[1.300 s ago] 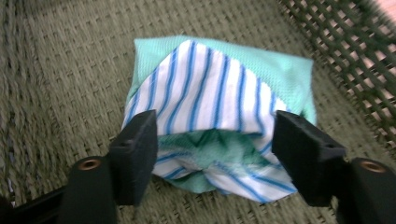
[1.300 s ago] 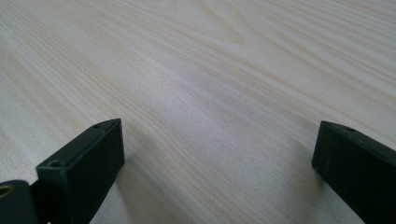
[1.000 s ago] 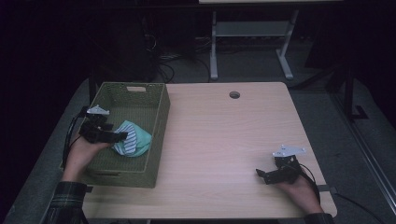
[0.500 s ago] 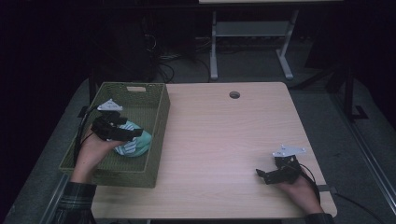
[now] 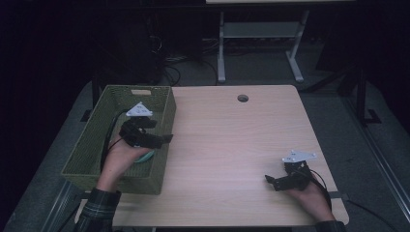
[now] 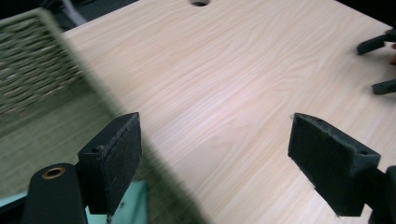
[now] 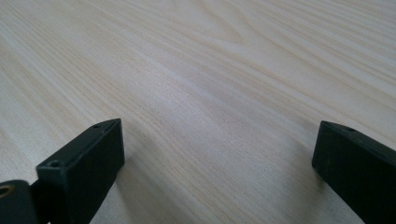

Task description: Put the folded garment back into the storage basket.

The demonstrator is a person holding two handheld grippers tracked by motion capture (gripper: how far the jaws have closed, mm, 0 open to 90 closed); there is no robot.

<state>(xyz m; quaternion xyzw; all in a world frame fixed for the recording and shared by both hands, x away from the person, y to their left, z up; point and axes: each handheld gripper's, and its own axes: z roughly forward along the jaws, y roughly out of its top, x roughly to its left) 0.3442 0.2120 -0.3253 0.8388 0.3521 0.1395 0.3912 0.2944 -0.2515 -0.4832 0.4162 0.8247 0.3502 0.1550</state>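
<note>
Near the basket's [image 5: 87,150] front wall, the teal cloth [image 5: 145,157] lies dropped inside w/ left tongs [image 5: 164,139] spread empty over its right rim, jaws having just widened, while right tongs [image 5: 270,181] rest released well apart on table [image 5: 227,145].

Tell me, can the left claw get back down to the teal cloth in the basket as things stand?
Probably yes. The left claw hangs open and empty over the basket wall, with the teal cloth just below beside the hand. The basket is open-topped; nothing covers the cloth.
</note>
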